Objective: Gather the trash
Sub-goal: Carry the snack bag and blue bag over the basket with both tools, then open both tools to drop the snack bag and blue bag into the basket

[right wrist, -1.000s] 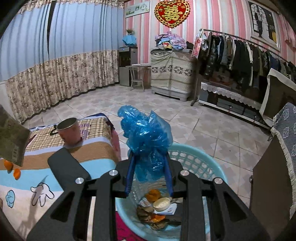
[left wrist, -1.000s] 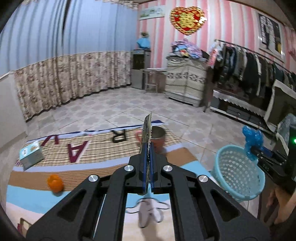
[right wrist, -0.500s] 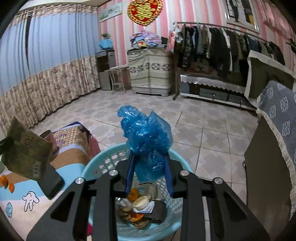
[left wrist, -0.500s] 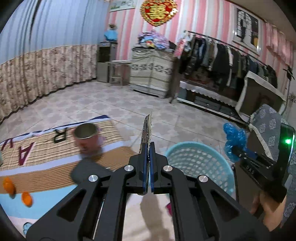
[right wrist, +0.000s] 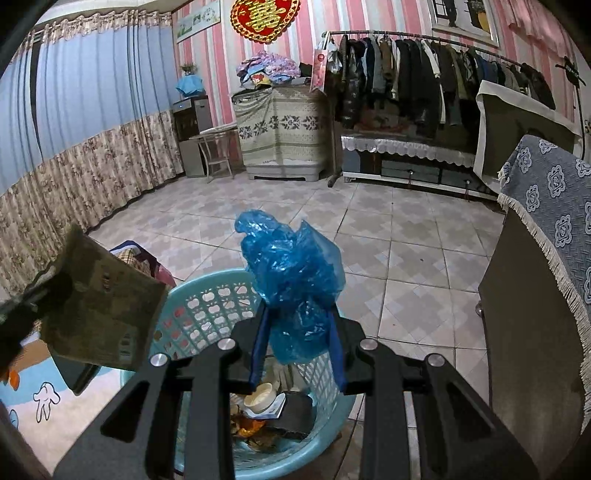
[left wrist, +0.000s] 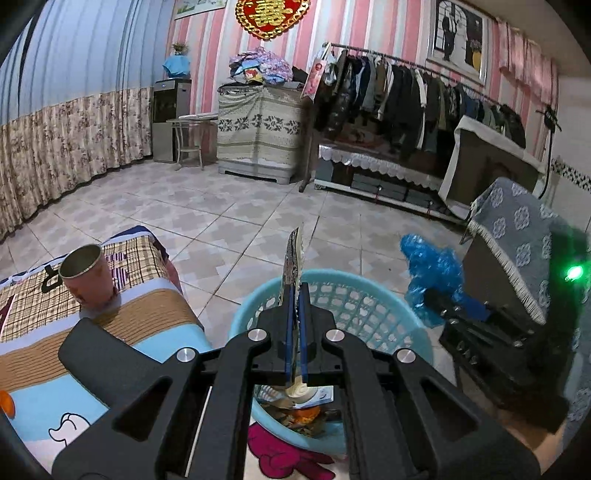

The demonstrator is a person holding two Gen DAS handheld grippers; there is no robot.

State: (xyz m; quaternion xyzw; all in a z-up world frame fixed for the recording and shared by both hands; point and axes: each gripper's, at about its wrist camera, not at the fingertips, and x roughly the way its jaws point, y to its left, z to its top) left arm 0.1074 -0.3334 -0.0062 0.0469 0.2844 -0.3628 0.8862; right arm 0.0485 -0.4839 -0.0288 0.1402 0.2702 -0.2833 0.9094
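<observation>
Both grippers over the light-blue plastic basket

Left gripper pinches a flat olive wrapper (edge-on); right gripper clamps a crumpled blue plastic bag.

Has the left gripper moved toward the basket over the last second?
Yes. The left gripper, shut on a flat wrapper, swung from over the bed to the basket; the cup slid left.

Legible text, as far as I can see: one entry. Red-and-gold heart ornament on the striped wall, bearing the gold character 囍. Dark letter shapes on the checked cloth beside the cup: unreadable. Print on the flat packet: too blurred.
</observation>
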